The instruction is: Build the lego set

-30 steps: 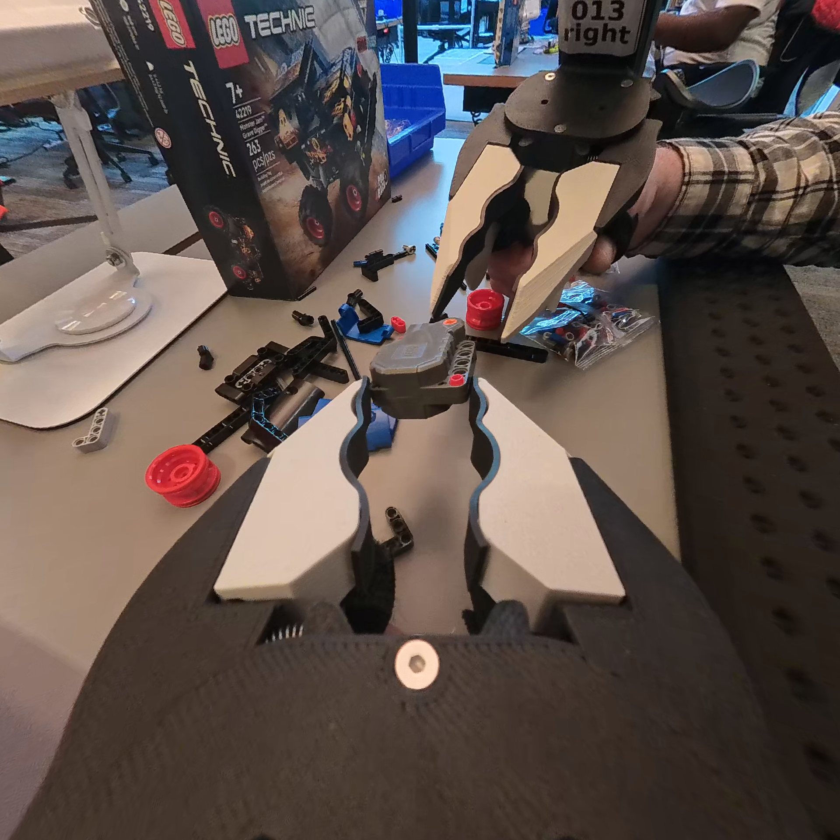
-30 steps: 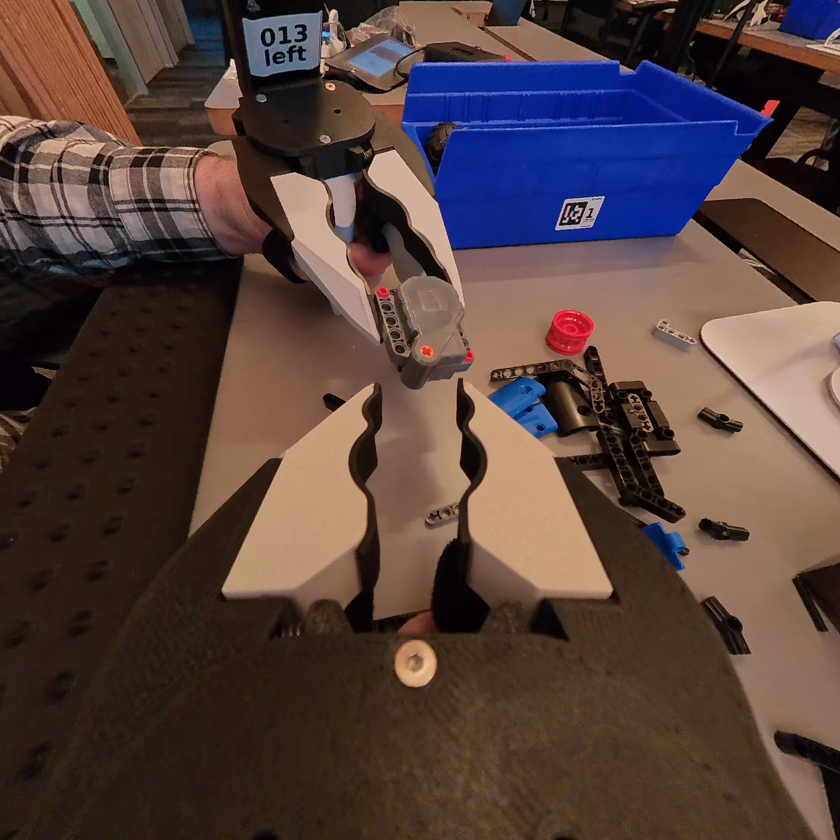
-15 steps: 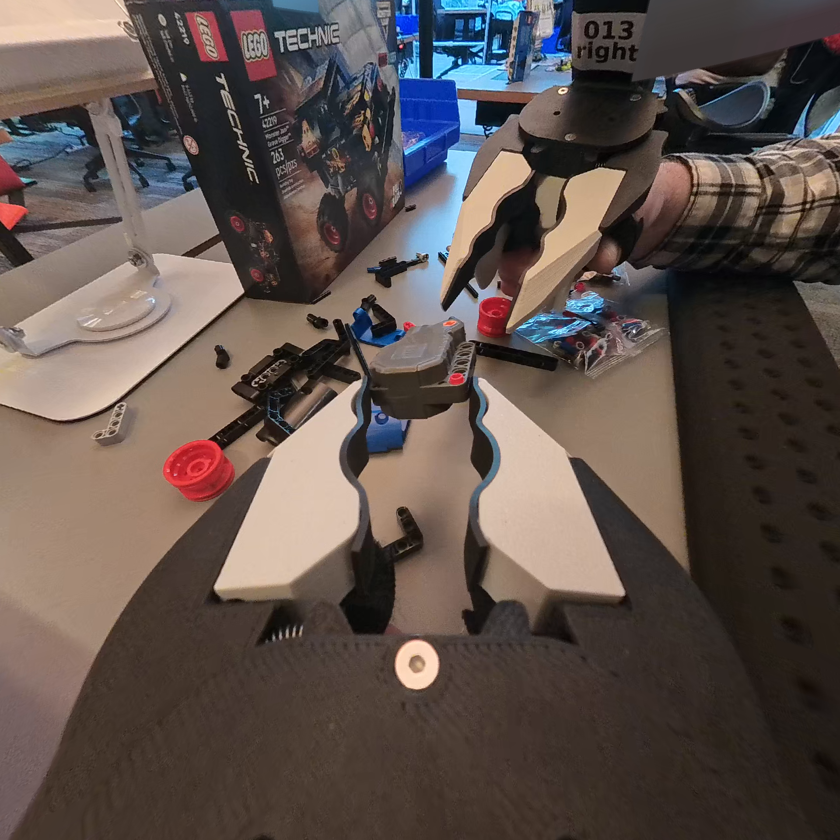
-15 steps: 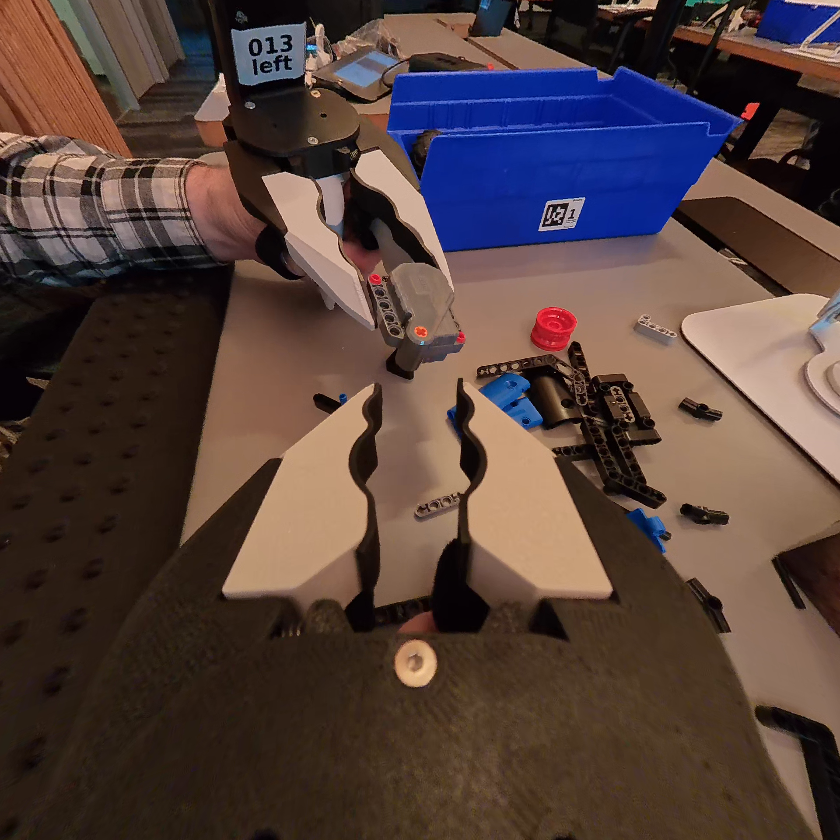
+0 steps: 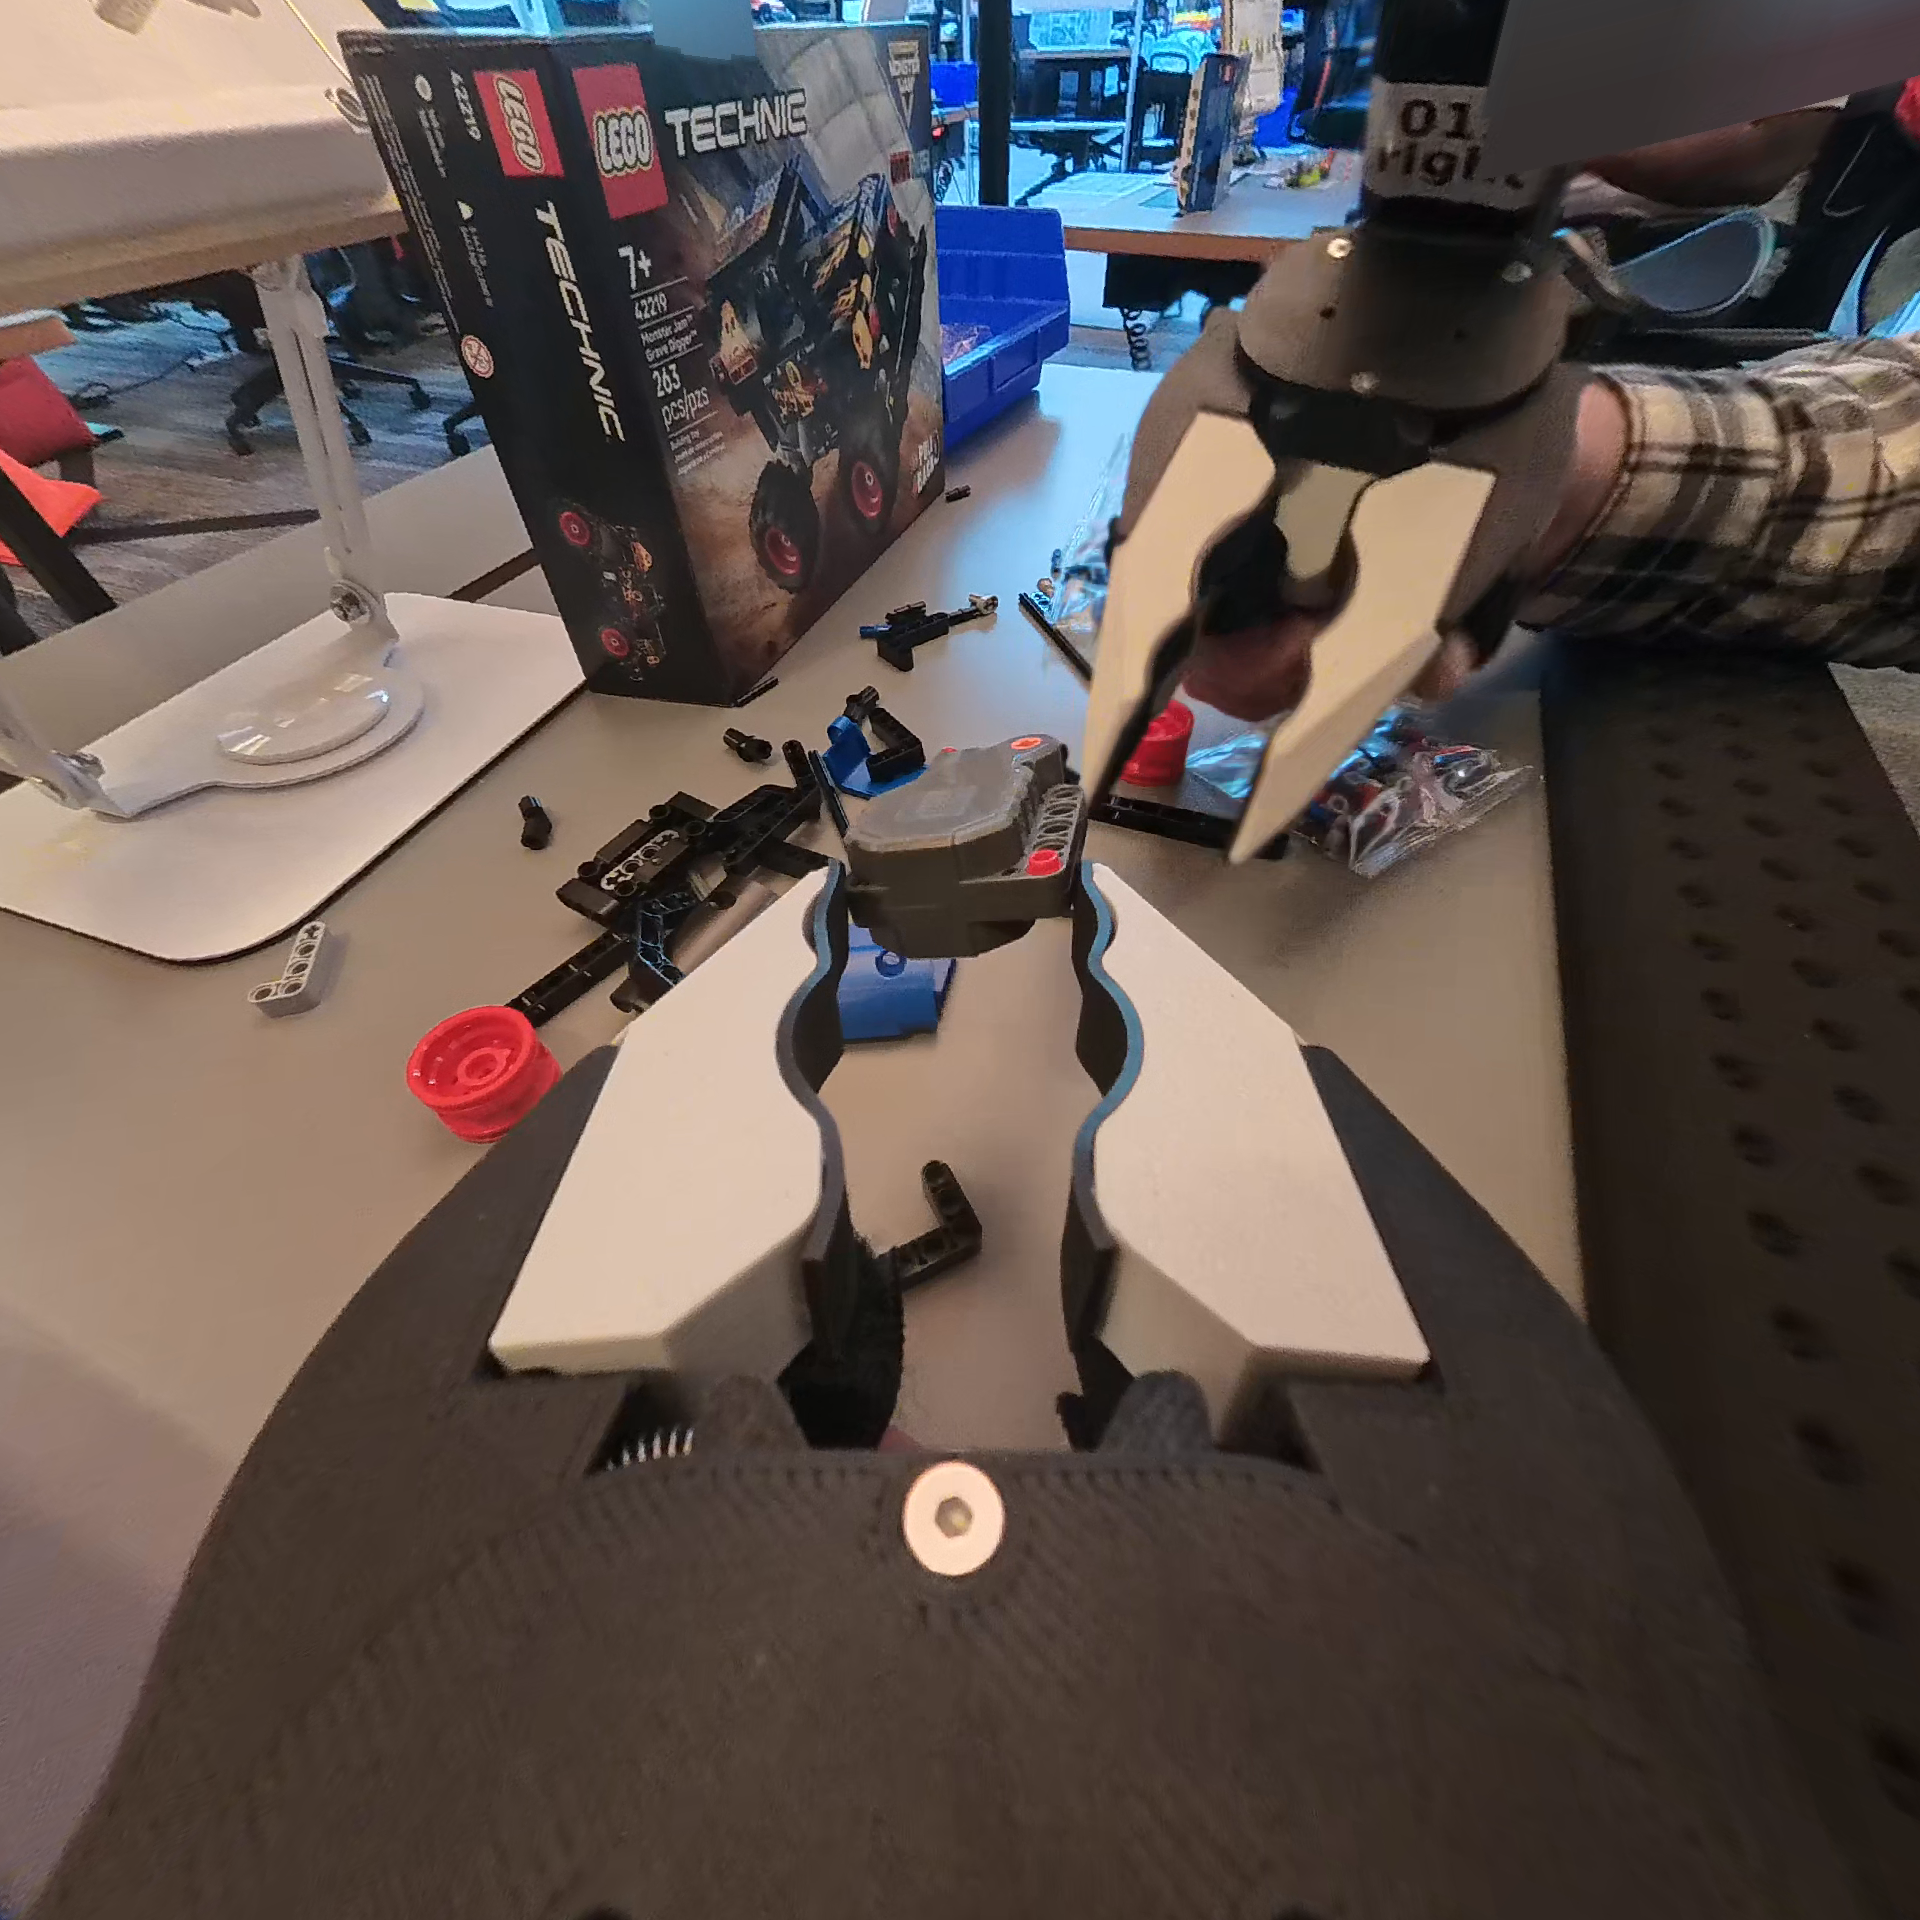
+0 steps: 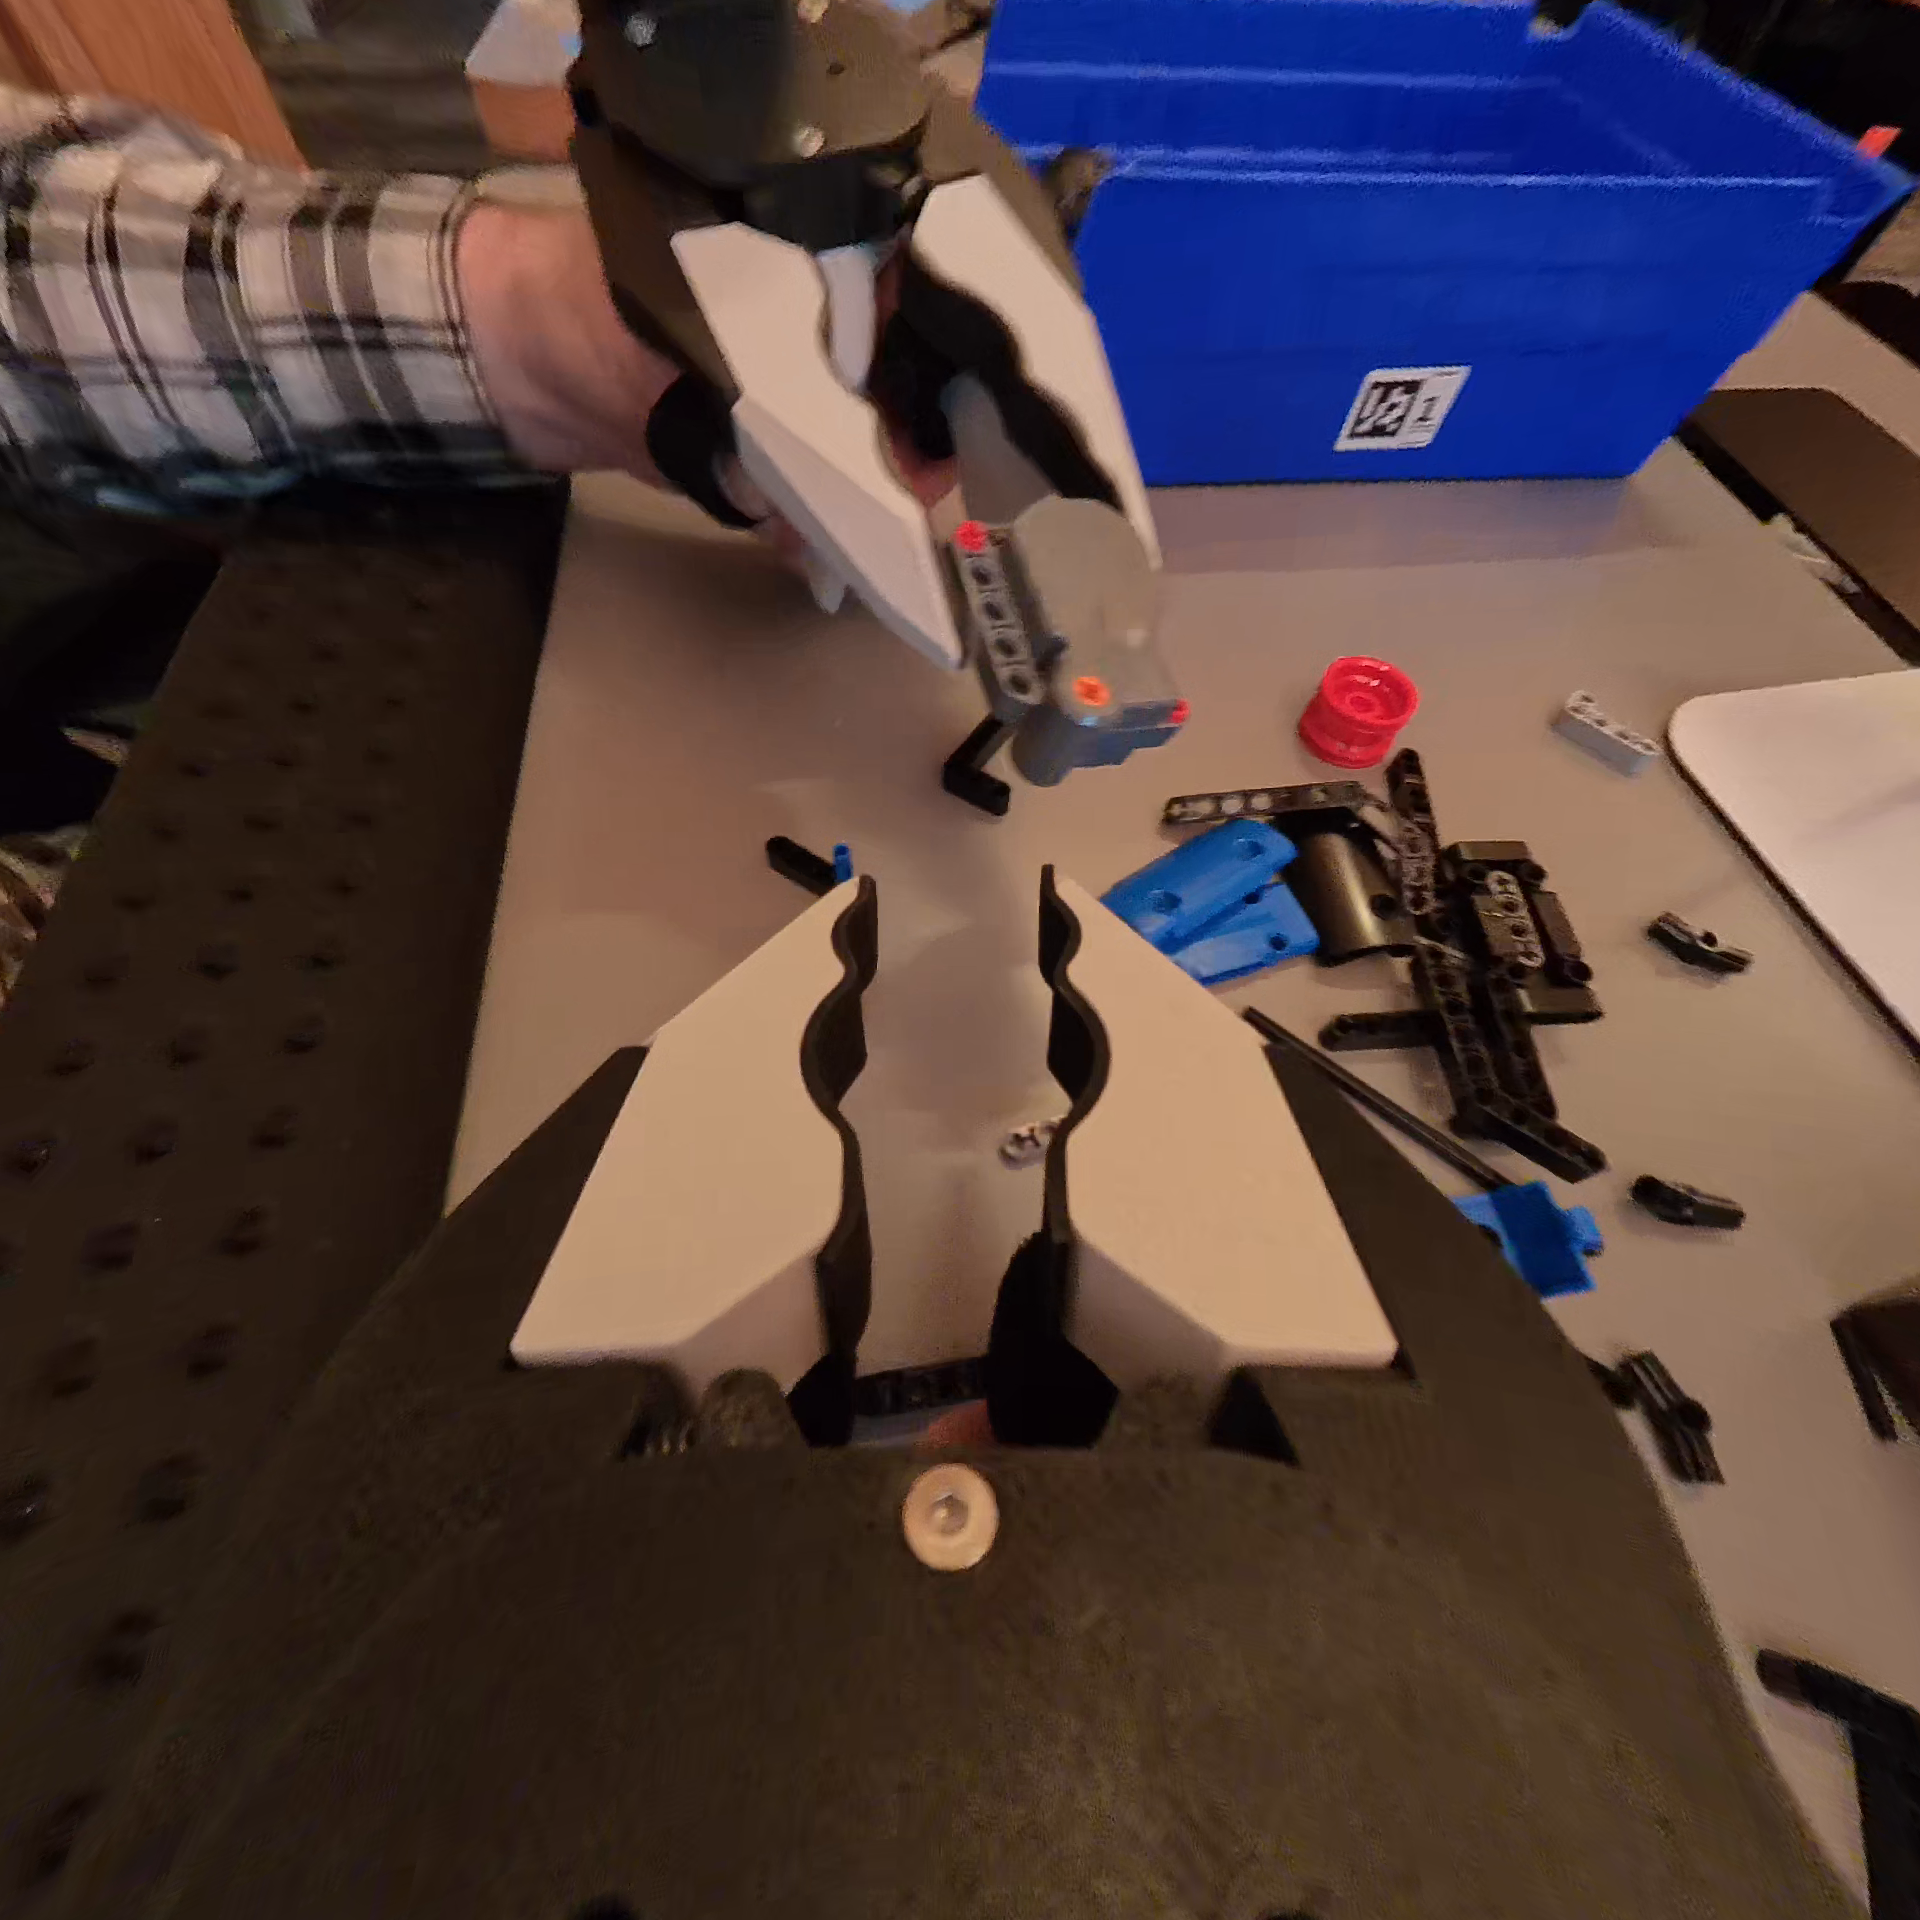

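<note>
My left gripper (image 5: 958,894) is shut on a grey motor block (image 5: 961,842) with red pins and holds it just above the table. It also shows in the right wrist view (image 6: 1039,613), blurred, with the block (image 6: 1081,634) over a black L-piece (image 6: 977,779). My right gripper (image 6: 954,888) is open and empty. In the left wrist view it (image 5: 1174,816) hangs tips-down just right of and behind the block, not touching it. A pile of black beams (image 5: 675,852) and blue panels (image 6: 1216,904) lie nearby.
A red wheel (image 5: 480,1070) lies left, another (image 5: 1158,743) behind the right gripper. The set's box (image 5: 707,395) stands at the back, next to a white stand base (image 5: 260,748). A parts bag (image 5: 1392,790), blue bin (image 6: 1403,260) and black perforated mat (image 5: 1745,1039) flank the table. My hands' fingertips stand some 6 cm from each other. The black L-piece (image 6: 977,779) is about 8 cm from my left fingertips. Look for it in the left wrist view (image 5: 955,1209) too.
The right gripper has shifted from behind the grey block to its right side, still open. The left gripper keeps its hold on the block. The right wrist view is now motion-blurred.
</note>
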Demonstrator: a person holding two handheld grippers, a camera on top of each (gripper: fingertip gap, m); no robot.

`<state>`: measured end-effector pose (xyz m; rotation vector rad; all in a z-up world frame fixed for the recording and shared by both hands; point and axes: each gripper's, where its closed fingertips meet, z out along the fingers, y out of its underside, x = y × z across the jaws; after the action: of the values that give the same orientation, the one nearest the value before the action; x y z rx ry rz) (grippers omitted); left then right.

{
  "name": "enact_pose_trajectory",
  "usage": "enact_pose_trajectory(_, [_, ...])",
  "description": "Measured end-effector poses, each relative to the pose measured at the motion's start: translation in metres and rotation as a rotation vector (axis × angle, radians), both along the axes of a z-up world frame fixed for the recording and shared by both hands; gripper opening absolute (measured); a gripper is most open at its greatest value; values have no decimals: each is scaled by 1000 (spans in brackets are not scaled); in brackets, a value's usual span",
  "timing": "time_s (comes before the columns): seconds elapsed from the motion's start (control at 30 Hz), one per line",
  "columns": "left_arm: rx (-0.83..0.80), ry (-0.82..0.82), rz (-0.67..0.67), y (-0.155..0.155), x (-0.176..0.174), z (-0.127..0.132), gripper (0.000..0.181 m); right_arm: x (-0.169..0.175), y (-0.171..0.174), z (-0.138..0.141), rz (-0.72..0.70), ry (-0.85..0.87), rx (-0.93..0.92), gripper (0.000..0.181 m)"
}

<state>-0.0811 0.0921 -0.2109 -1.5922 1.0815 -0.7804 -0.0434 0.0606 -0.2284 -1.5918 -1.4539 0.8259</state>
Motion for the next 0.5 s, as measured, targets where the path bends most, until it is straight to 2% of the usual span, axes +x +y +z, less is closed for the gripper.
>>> enact_pose_trajectory(0.17, [-20,54,28,1,-5,-6,41,-15,-18,-23,71,-150,71,30])
enact_pose_trajectory(0.27, [-12,165,87,4,-15,-17,41,-15,-23,-33,88,-210,65,30])
enact_pose_trajectory(0.37, [-44,262,102,-2,-24,-31,41,-13,-26,-46,100,-280,56,30])
enact_pose_trajectory(0.5, [-51,311,121,-13,-33,-41,41,-13,-28,-59,107,-348,68,27])
